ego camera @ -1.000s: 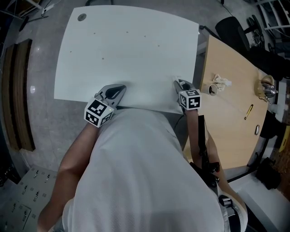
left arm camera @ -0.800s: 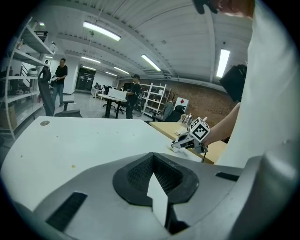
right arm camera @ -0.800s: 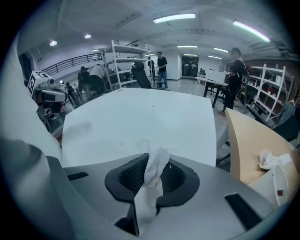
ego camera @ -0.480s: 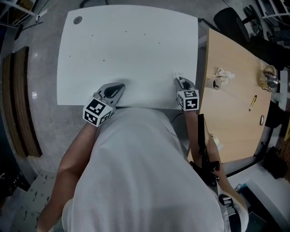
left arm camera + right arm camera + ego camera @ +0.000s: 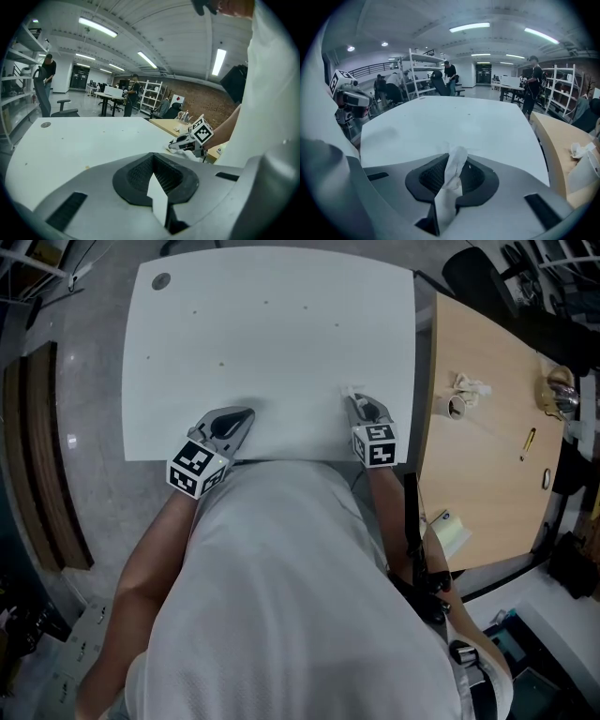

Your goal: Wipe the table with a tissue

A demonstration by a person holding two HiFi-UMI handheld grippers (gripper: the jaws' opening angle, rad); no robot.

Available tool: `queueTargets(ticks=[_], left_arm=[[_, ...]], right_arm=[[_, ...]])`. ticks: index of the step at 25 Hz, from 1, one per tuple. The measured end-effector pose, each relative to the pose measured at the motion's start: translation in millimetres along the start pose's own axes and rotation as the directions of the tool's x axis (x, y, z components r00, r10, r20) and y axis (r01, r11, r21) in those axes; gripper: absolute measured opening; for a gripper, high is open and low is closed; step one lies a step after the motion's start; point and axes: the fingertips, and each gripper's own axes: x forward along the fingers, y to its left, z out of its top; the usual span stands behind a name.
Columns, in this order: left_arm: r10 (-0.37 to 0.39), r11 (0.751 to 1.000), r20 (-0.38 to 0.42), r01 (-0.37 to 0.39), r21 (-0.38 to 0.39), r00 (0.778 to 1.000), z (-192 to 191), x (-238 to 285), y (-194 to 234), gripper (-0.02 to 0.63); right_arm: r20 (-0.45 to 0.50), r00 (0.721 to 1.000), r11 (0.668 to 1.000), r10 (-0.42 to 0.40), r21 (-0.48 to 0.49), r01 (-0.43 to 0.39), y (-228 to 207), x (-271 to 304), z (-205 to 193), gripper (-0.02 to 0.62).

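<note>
The white table [image 5: 272, 334] fills the upper head view, dotted with small specks. My right gripper [image 5: 351, 399] rests at its near edge, right of centre, shut on a crumpled white tissue [image 5: 348, 390]. In the right gripper view the tissue [image 5: 456, 171] stands pinched between the jaws of my right gripper [image 5: 451, 165], which have just been closing slightly on it. My left gripper [image 5: 246, 415] lies over the near edge further left, shut and holding nothing. The left gripper view shows my left gripper [image 5: 154, 171] low over the table and the right gripper [image 5: 180, 144] beyond it.
A wooden table [image 5: 487, 465] adjoins on the right with a tape roll [image 5: 455, 408], a crumpled paper [image 5: 471, 385] and a pen [image 5: 530, 439]. A round grommet [image 5: 161, 280] sits at the white table's far left corner. People, chairs and shelves stand in the background.
My right gripper has slid left along the table's near edge with the tissue. The left gripper has shifted only slightly.
</note>
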Motion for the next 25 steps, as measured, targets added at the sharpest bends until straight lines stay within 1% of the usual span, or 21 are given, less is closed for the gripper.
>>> queueTargets(ticks=[4, 6, 8, 9, 10, 12, 14, 17, 21, 23, 25], left_arm=[[0.0, 1.0, 0.001, 0.0, -0.002, 1.0, -3.0, -6.9, 5.8, 0.003], [-0.001, 1.0, 0.004, 0.001, -0.005, 1.0, -4.2, -8.9, 7.2, 0.003], [-0.003, 1.0, 0.01, 0.003, -0.008, 1.0, -3.6, -9.5, 8.0, 0.003], [-0.006, 1.0, 0.014, 0.006, -0.006, 1.0, -2.4, -8.7, 8.4, 0.003], [-0.009, 1.0, 0.019, 0.01, -0.004, 1.0, -0.7, -7.5, 8.9, 0.003], [-0.017, 1.0, 0.026, 0.017, -0.001, 1.0, 2.4, -5.0, 9.6, 0.003], [-0.022, 1.0, 0.03, 0.022, 0.003, 0.999, 4.4, -3.4, 8.4, 0.003], [-0.028, 1.0, 0.036, 0.028, 0.01, 0.999, 6.3, -2.2, 4.1, 0.003], [-0.019, 1.0, 0.026, 0.019, 0.012, 0.999, 2.2, -8.2, 4.3, 0.003], [-0.005, 1.0, 0.02, 0.005, 0.006, 1.0, -1.8, -13.7, 6.7, 0.003], [0.009, 1.0, 0.018, -0.009, 0.002, 1.0, -4.1, -18.8, 9.5, 0.003]], right_arm=[[0.001, 0.998, 0.996, 0.059, -0.061, -0.059, 34.1, 13.7, 12.3, 0.06], [-0.009, 0.996, 0.993, 0.088, -0.082, -0.088, 42.3, 16.5, 13.5, 0.06], [-0.001, 0.99, 0.987, 0.141, -0.072, -0.141, 42.9, 13.3, 15.7, 0.06], [0.024, 0.988, 0.987, 0.152, -0.051, -0.151, 38.1, 8.1, 19.7, 0.06], [0.059, 0.988, 0.99, 0.141, -0.018, -0.141, 28.9, 1.0, 24.8, 0.06], [0.118, 0.989, 0.994, 0.083, 0.06, -0.091, 4.2, -14.6, 31.2, 0.06], [0.123, 0.992, 0.994, 0.021, 0.103, -0.034, -21.8, -26.2, 25.0, 0.061], [0.08, 0.993, 0.988, -0.086, 0.135, 0.074, -66.4, -37.0, 4.0, 0.061], [0.059, 0.973, 0.953, -0.225, 0.22, 0.207, -120.0, -45.7, -10.4, 0.061], [0.033, 0.964, 0.94, -0.263, 0.235, 0.248, -135.7, -45.7, -15.2, 0.061], [-0.016, 0.96, 0.937, -0.279, 0.215, 0.276, -141.4, -41.3, -21.8, 0.061]])
